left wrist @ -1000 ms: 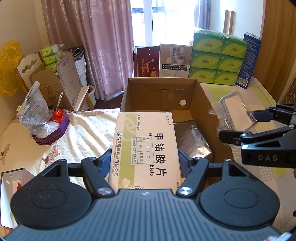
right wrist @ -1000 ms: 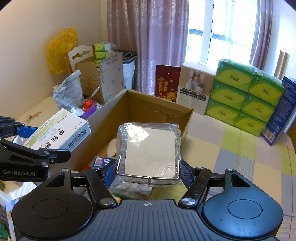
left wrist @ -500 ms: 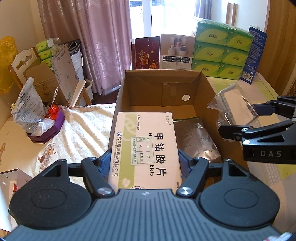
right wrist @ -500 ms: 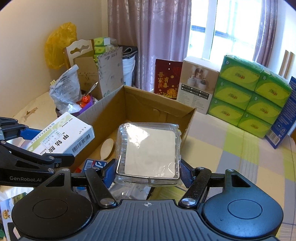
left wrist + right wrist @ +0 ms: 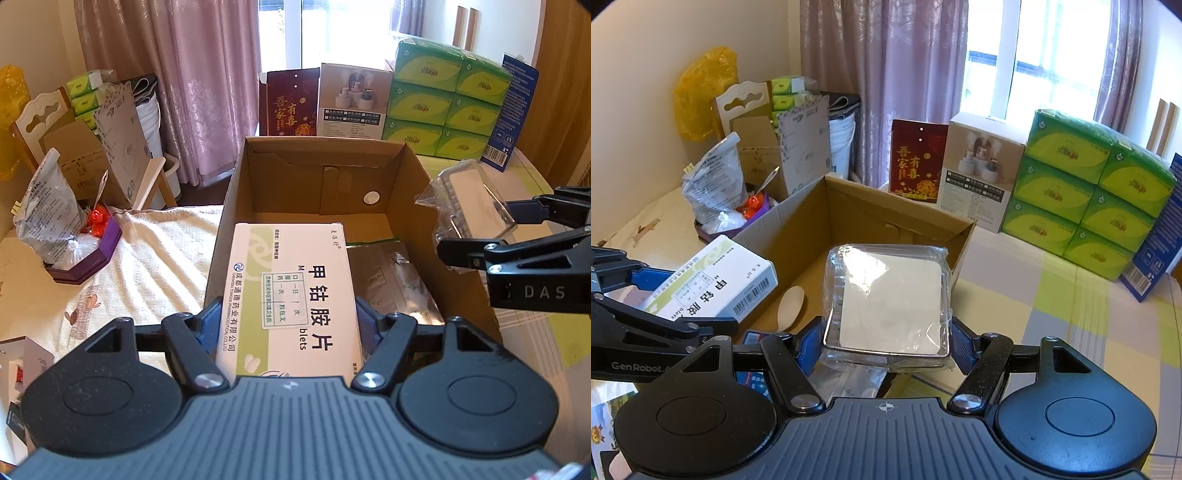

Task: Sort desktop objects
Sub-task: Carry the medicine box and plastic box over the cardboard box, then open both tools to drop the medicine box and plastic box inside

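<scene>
Over the carton (image 5: 236, 206), left claw (image 5: 291, 325) clamps medicine box (image 5: 291, 295); right claw (image 5: 886, 343) clamps wrapped tray (image 5: 890, 302).

White-and-green medicine box (image 5: 291, 295), brown cardboard box (image 5: 321, 177), green tissue packs (image 5: 1086, 195), yellow-checked tablecloth (image 5: 1052, 306)

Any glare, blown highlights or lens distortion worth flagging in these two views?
Left wrist: window blown out, curtains bowed by fisheye, medicine box text sharp. Right wrist: window overexposed, glare on the wrapped clear case, dark corner vignetting.
</scene>
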`<action>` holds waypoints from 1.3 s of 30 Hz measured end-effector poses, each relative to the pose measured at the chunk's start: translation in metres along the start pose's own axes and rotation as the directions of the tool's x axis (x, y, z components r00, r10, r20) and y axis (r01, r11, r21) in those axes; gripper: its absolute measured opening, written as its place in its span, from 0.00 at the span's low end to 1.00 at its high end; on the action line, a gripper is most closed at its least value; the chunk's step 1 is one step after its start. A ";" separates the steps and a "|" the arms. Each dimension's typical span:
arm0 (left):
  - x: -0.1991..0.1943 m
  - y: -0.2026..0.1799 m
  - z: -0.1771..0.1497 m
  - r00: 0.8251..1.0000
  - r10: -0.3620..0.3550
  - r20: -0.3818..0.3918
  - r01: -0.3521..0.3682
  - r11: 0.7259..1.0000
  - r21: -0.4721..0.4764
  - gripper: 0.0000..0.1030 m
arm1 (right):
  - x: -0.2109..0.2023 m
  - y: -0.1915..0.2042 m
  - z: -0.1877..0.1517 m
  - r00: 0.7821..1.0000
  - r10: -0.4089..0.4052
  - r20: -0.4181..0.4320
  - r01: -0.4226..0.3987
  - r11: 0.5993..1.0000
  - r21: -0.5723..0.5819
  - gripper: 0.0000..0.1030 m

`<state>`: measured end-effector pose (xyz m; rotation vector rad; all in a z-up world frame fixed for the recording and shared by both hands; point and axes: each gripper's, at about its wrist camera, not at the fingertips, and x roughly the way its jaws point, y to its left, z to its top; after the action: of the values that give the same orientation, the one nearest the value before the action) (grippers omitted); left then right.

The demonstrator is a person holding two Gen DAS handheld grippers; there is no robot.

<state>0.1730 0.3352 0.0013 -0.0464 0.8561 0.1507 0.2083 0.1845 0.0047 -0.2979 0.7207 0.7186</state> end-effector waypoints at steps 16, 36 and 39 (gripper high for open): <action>-0.012 0.006 -0.003 1.000 0.006 0.021 -0.006 1.000 0.003 0.67 | 0.015 0.012 0.013 0.999 0.034 -0.029 -0.035 0.998 -0.045 0.64; -0.019 0.011 -0.013 0.999 0.029 0.027 -0.029 1.000 0.003 0.77 | 0.030 0.019 0.024 0.993 0.112 -0.040 -0.112 0.994 -0.014 0.78; -0.022 0.013 -0.017 0.999 0.032 0.031 -0.032 0.999 -0.004 0.80 | 0.025 0.019 0.024 0.994 0.108 -0.035 -0.108 0.994 -0.019 0.78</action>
<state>0.1444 0.3436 0.0072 -0.0334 0.8255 0.1821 0.2204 0.2227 0.0048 -0.2922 0.7665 0.8256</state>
